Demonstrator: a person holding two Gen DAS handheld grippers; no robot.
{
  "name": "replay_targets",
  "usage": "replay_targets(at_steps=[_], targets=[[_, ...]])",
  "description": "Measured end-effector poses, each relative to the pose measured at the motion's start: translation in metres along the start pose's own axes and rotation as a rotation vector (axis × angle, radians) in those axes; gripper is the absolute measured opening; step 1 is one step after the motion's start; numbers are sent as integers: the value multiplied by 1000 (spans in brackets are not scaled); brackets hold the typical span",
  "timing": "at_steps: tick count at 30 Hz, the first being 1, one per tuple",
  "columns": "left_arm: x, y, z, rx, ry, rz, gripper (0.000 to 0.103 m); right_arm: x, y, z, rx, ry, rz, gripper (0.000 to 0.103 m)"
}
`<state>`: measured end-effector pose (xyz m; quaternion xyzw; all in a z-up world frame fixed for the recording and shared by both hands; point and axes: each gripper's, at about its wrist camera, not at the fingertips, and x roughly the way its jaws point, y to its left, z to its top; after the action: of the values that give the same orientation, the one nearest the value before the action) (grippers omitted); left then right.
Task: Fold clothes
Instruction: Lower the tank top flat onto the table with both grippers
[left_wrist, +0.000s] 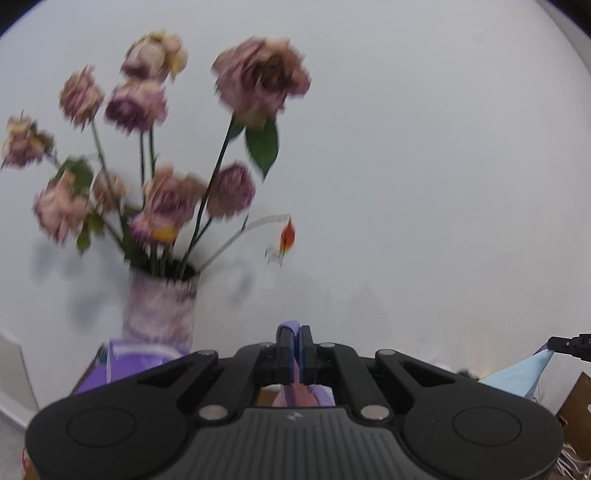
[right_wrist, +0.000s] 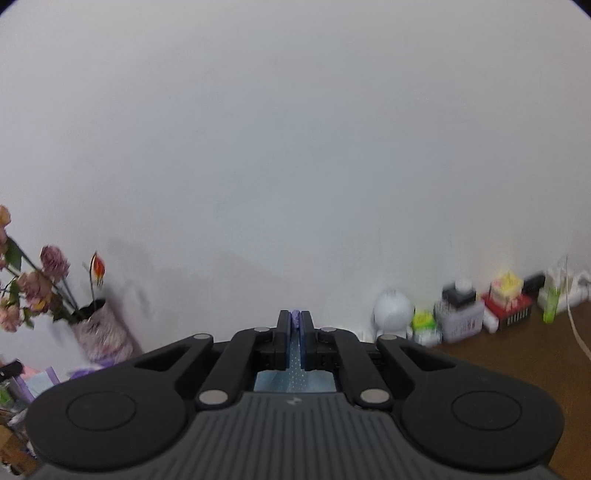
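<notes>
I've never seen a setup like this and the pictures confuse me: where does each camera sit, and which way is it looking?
Left wrist view: sits behind the left tongs, facing a white wall; shows the tongs shut on purple cloth, the vase of dried roses, and the right tongs at the right edge.
Right wrist view: sits behind the right tongs, facing the same wall; shows them shut on cloth, with small boxes on the right.
Shared: the vase, the wall.

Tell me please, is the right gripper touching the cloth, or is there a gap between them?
Touching. In the right wrist view the right gripper has its jaws shut on the cloth: light blue dotted fabric runs between the pads, and a purple edge pokes out at the tips.
</notes>
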<state>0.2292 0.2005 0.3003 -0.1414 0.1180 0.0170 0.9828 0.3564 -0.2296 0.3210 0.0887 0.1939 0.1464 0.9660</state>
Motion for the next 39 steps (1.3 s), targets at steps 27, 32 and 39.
replay_targets(at_steps=[27,32,39], targets=[[-176,76,-275,-9,350,-27,1,-133,-68,-291,-43,323,127,4],[-193,71,-286,11,359,-15,1,-149,-76,-315,-7,337,122,4],[-204,68,-296,22,356,14,1,-167,-75,-336,11,338,116,4]])
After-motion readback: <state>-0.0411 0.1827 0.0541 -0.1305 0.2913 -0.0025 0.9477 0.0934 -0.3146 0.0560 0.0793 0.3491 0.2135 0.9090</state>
